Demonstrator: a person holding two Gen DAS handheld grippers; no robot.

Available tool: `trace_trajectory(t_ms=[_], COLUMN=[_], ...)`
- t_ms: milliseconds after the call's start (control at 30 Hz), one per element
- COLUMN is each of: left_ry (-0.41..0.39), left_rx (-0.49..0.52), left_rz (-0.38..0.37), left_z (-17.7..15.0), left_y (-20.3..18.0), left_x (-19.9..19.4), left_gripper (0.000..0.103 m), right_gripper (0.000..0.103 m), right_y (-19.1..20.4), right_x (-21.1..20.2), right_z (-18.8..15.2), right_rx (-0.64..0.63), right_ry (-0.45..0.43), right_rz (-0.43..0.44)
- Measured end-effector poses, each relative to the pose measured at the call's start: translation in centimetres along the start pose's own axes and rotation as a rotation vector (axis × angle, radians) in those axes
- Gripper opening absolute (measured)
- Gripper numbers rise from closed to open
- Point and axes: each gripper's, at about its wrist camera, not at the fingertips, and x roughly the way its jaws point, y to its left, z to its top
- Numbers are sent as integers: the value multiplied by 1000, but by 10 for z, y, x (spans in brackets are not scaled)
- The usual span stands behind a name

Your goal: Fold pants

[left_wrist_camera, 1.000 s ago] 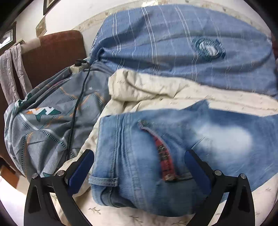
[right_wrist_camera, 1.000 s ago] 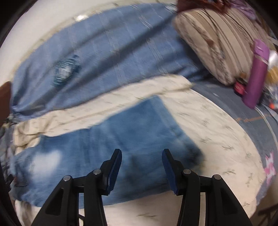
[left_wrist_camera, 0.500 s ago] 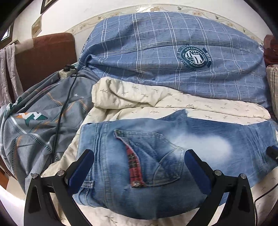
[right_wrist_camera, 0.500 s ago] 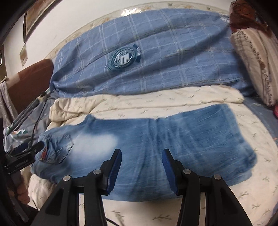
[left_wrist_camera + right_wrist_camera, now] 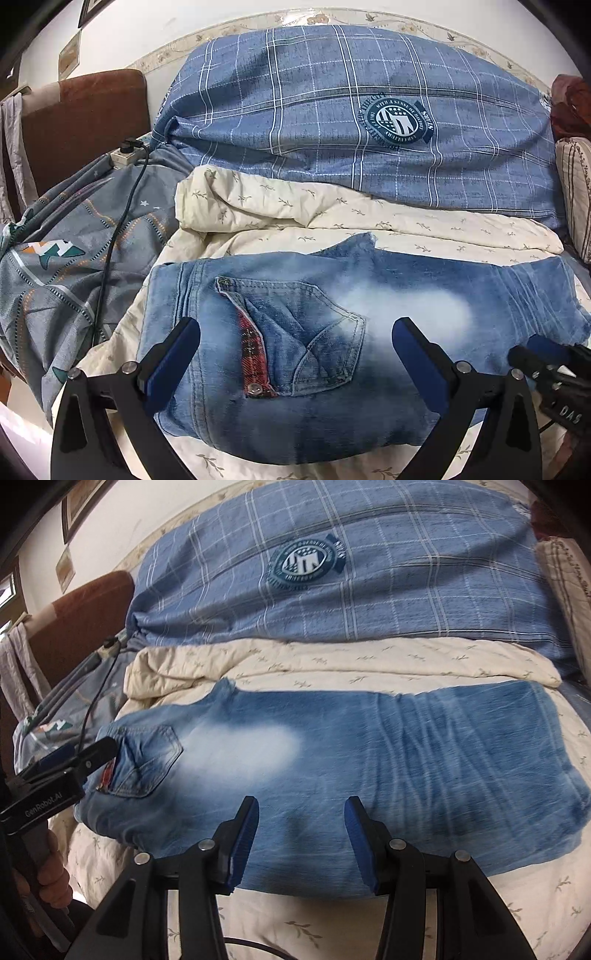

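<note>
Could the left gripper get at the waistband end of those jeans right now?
Probably yes: the left gripper hangs open just above the jeans by the back pocket, with nothing lying over the waistband.

Count: one pair of jeans (image 5: 369, 760), one cream quilt (image 5: 332, 664), one blue plaid duvet (image 5: 369, 590), one grey patterned sheet (image 5: 74, 258), one power strip (image 5: 125, 155), one brown headboard (image 5: 85, 118), two grippers: left (image 5: 295, 350), right (image 5: 301, 834).
</note>
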Motion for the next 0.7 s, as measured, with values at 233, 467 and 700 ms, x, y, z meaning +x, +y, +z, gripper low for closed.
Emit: trace_trajectory(t_ms=[233,467,700], left_ry=[22,42,35], left_rx=[15,0,-4], left_rz=[13,31,43], left_z=[-2,-3,-4], left_y=[-1,8,15], left_x=[5,9,8], left_gripper=[103,103,103], right_gripper=[52,54,56], right_y=[16,26,46], right_x=[17,31,33], right_z=[-4,-12,-22], right_rx=[-34,-63,-150], right_ry=[66,118,148], right_rz=[2,-13,10])
